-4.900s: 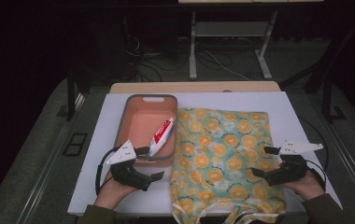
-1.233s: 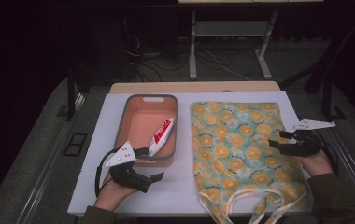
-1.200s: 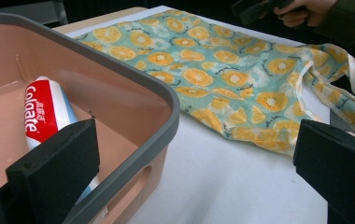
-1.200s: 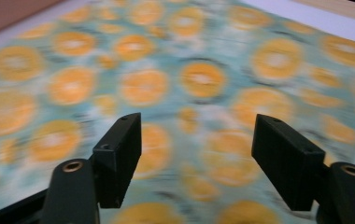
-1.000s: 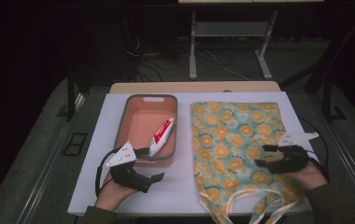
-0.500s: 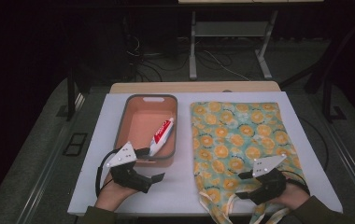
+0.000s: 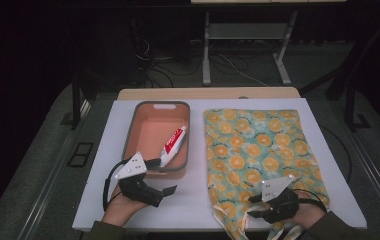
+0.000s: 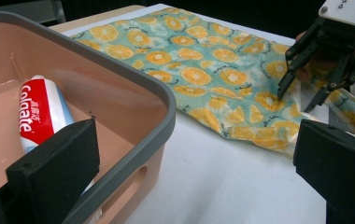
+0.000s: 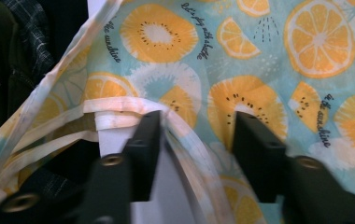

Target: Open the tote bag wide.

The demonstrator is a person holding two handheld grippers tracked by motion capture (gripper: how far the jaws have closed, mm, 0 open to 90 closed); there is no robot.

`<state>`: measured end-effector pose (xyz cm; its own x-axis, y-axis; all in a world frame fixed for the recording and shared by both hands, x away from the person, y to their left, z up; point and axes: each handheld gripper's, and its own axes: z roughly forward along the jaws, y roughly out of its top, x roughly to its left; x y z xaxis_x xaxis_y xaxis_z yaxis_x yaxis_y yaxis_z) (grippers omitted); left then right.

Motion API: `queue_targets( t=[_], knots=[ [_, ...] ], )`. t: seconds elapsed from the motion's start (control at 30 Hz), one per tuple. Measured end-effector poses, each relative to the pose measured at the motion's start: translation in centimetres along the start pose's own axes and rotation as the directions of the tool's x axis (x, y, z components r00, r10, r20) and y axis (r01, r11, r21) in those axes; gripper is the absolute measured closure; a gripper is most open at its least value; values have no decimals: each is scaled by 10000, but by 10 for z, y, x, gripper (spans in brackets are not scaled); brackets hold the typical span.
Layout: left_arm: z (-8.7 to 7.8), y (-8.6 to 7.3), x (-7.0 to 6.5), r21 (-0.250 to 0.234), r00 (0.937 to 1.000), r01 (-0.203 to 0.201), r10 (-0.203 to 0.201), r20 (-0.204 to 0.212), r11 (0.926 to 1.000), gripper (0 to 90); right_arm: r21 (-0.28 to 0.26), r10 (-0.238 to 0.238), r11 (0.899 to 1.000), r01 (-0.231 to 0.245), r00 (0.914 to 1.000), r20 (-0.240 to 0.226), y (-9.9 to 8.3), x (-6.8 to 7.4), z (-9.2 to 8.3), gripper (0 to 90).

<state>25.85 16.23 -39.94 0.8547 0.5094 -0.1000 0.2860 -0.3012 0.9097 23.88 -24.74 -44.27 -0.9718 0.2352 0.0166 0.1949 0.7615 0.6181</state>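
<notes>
A teal tote bag with orange-slice print point(image 7: 258, 145) lies flat on the right of the white table, its mouth and handles towards the person. My right gripper point(image 7: 252, 207) sits at the bag's near left corner. In the right gripper view its jaws point(image 9: 194, 135) have just been closing and straddle the bag's hemmed rim point(image 9: 119, 107), with a gap still between them. My left gripper point(image 7: 164, 176) rests open and empty at the near right corner of the salmon tray point(image 7: 130, 135). A red and white toothpaste tube point(image 7: 173, 142) lies in that tray.
The table's near edge point(image 7: 188, 227) runs just under both hands. In the left gripper view the tray's grey rim point(image 8: 133, 79) stands close on the left, with bare white table between it and the bag point(image 8: 203, 70), and the right gripper point(image 8: 296, 100) beyond.
The right gripper has come from the bag's right edge to its near left corner at the mouth, and its jaws stand narrower. The left gripper has stayed put.
</notes>
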Motion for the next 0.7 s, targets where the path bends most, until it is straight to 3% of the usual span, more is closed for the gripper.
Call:
queue_targets(
  t=[0.27,0.47,0.5,0.7],
  knots=[
    [1,0,-1,38,10000,-26,26,15,10000,0,-126,5,9999,-6,10000,-77,1,-3,1,884],
    [1,0,-1,28,10000,-21,21,12,10000,0,-176,203,9996,-200,9997,154,3,-5,1,895],
    [1,0,0,42,10000,-22,21,8,10000,0,-242,302,9993,-292,9986,438,6,-6,2,896],
    [0,0,0,14,10000,33,-33,-22,10000,0,-697,1277,9902,-1210,9865,1024,19,-23,3,895]
  ],
)
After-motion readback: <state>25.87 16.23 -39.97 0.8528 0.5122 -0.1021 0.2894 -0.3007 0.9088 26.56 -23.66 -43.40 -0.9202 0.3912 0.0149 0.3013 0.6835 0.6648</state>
